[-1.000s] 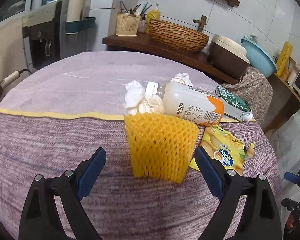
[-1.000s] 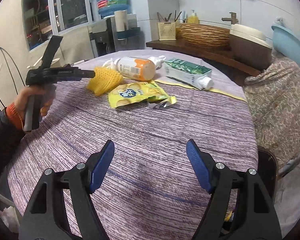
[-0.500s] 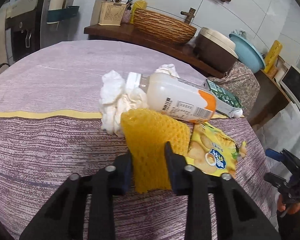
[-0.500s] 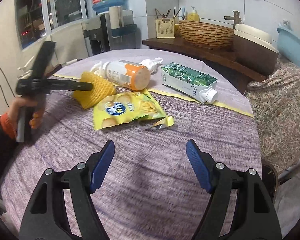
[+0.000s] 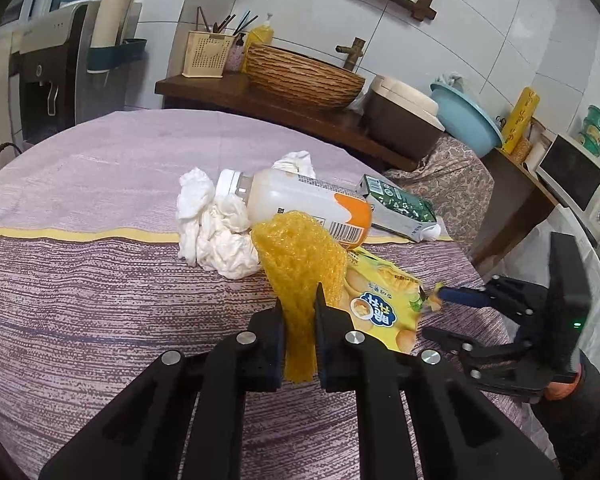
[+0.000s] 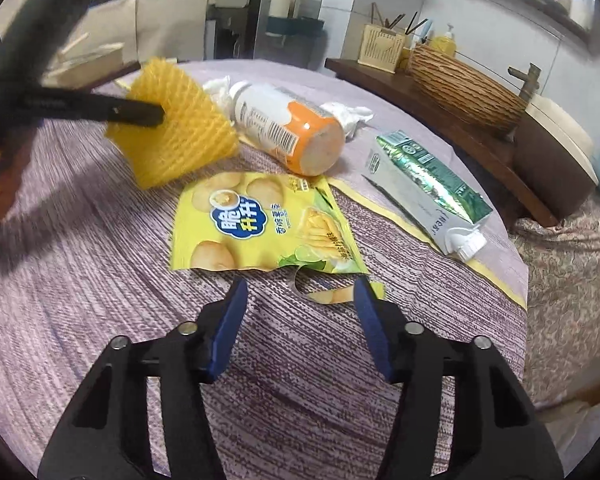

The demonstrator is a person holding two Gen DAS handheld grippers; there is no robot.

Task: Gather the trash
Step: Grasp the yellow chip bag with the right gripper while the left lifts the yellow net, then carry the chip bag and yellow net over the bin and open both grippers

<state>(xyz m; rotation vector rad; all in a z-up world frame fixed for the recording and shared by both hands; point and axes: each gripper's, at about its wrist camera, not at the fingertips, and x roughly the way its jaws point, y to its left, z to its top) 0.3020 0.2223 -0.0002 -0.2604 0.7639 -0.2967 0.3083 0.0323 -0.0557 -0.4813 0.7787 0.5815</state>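
The left gripper [image 5: 298, 316] jaws, just clamped on the yellow foam net sleeve [image 5: 300, 256], are lifting it, while the right gripper [image 6: 298, 312], jaws narrowing but open, is nearing the yellow crisp packet [image 6: 256, 224].

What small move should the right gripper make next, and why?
Probably ease forward a little and close on the torn edge of the yellow snack bag. The right gripper has just been closing, yet its pads press on nothing; the torn strip lies between its tips. The left gripper already pinches the yellow foam net.
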